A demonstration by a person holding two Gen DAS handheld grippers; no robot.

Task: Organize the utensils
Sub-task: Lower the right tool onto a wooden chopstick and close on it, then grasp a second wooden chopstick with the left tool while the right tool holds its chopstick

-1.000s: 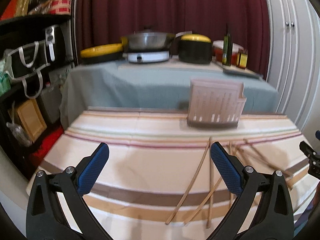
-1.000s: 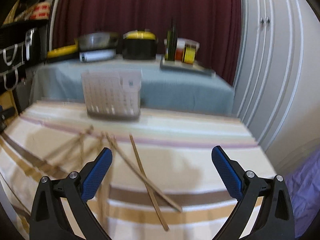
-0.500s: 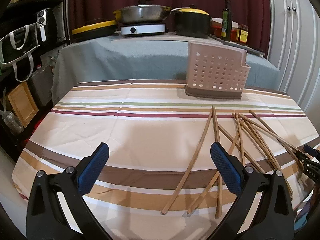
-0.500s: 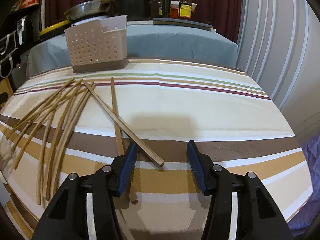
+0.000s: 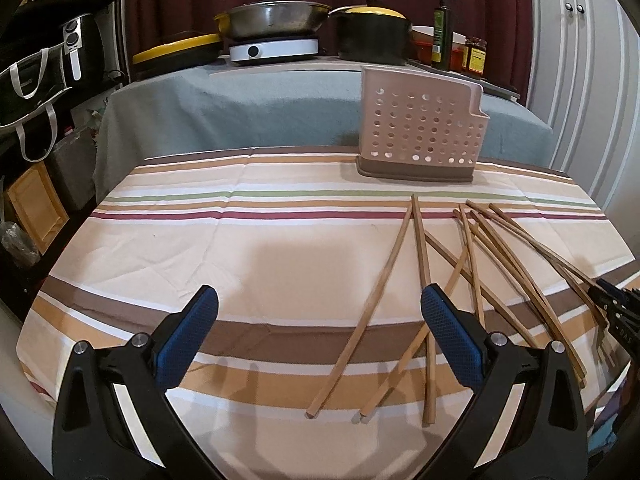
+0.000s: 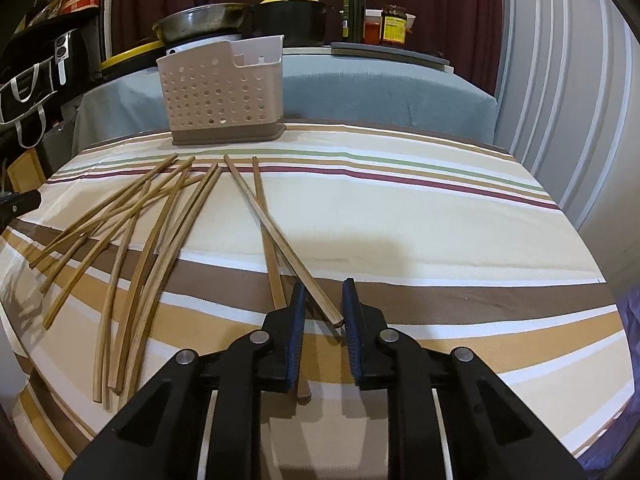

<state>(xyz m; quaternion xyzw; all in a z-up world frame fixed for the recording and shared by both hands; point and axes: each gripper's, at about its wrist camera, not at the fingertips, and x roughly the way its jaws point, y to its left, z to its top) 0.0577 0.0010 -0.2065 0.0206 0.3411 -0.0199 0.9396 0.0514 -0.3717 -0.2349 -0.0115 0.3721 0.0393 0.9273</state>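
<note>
Chopsticks (image 6: 160,236) lie fanned across the striped tabletop (image 6: 420,216), in front of the perforated holder (image 6: 222,92). Right gripper (image 6: 324,312) is narrowed around the near end of one chopstick (image 6: 288,248), pads not quite touching it. Left gripper (image 5: 320,320) hangs spread wide, holding nothing.

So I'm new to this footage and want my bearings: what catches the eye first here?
First, the loose fan of wooden chopsticks spread across the striped tablecloth. Behind them a perforated beige holder stands upright at the far edge of the table. Nearest the camera, the right gripper has its fingers narrowed around the end of one chopstick, while the left gripper hovers wide open.
</note>
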